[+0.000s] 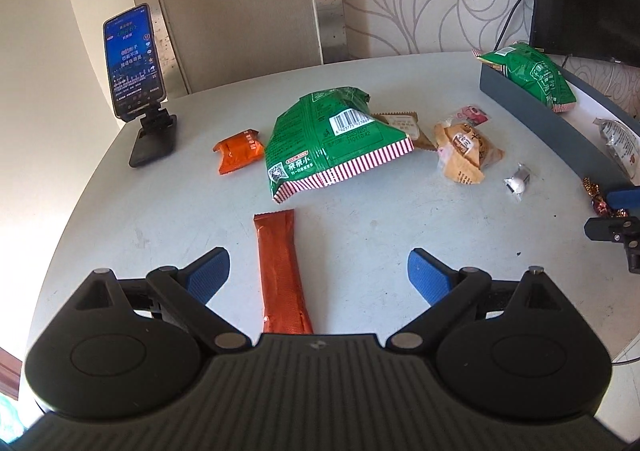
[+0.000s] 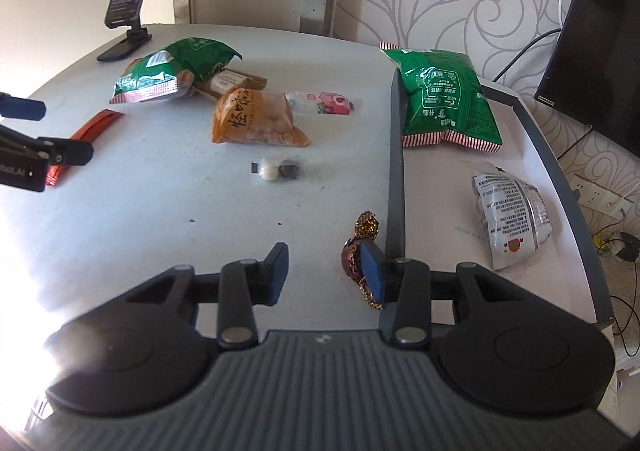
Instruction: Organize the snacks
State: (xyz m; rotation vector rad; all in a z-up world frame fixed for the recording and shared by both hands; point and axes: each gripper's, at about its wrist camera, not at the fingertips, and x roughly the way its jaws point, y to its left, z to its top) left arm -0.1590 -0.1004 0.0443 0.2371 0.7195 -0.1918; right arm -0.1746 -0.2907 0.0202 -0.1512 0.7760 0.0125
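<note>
The left tongs [image 1: 319, 275] hang spread over a long orange packet [image 1: 280, 271] on the tabletop [image 1: 400, 219]. The right tongs [image 2: 326, 275], also parted, have a gold-wrapped candy [image 2: 362, 251] against one pad, beside the grey tray [image 2: 396, 179].
</note>
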